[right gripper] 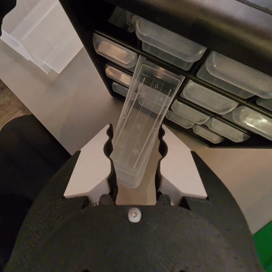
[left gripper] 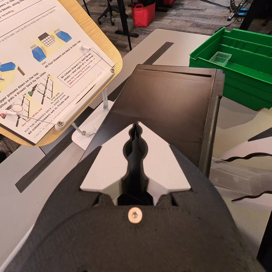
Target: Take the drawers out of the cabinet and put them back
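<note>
In the right wrist view the black cabinet point(right gripper: 191, 14) shows its front with several clear drawers point(right gripper: 217, 73) in its slots. My right gripper point(right gripper: 135, 125) is shut on a clear drawer point(right gripper: 141, 117), held by its long sides. The drawer's far end sits at the mouth of a slot in the second row, with most of its length sticking out toward me. In the left wrist view my left gripper point(left gripper: 136, 125) is shut and empty, its tips on the near part of the cabinet's top point(left gripper: 169, 100).
A green bin point(left gripper: 242, 76) stands right of the cabinet with one clear drawer point(left gripper: 220, 58) in it. An instruction sheet on a wooden stand point(left gripper: 48, 70) is at the left. A frosted clear container point(right gripper: 36, 36) sits left of the cabinet. The table point(right gripper: 66, 103) is grey.
</note>
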A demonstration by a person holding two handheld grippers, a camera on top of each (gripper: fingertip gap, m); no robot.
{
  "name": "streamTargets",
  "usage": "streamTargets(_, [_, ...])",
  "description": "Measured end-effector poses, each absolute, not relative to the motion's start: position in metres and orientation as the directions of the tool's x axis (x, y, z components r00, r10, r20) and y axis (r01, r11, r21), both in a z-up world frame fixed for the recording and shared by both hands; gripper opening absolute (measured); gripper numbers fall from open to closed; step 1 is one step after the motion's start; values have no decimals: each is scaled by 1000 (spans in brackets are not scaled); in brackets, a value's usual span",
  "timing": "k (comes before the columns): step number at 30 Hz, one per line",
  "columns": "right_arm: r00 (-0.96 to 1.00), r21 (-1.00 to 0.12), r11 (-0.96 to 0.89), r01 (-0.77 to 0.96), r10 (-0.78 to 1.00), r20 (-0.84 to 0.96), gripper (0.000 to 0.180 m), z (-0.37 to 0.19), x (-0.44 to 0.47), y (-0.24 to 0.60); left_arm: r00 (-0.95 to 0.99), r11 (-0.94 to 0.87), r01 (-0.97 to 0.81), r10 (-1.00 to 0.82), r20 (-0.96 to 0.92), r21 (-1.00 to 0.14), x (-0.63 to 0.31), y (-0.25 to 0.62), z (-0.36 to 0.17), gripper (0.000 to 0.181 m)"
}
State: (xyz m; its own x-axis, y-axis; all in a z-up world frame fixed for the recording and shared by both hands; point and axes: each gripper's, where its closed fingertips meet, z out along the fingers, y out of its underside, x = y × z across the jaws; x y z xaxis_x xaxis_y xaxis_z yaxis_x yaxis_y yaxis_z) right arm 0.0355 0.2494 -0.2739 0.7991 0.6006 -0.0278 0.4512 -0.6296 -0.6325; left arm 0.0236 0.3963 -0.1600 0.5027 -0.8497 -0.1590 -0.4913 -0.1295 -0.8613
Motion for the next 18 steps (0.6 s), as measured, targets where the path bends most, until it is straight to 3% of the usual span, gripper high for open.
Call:
streamTargets(6, [760,-467,-679,567,649,-21,62,-265,40,247,505,-135,-491,-849,-155,-861,24,397,-160,0])
streamTargets(13, [778,-466,-695,548,628,-22,59,-264,41,243,504,-132,-487,-850,-154,-863,24,396,-160,0])
streamTargets(18, [739,-311,-703,640,674,-4,60,-256,45,242,505,-137,-487,-850,-150,-862,25,396,-160,0])
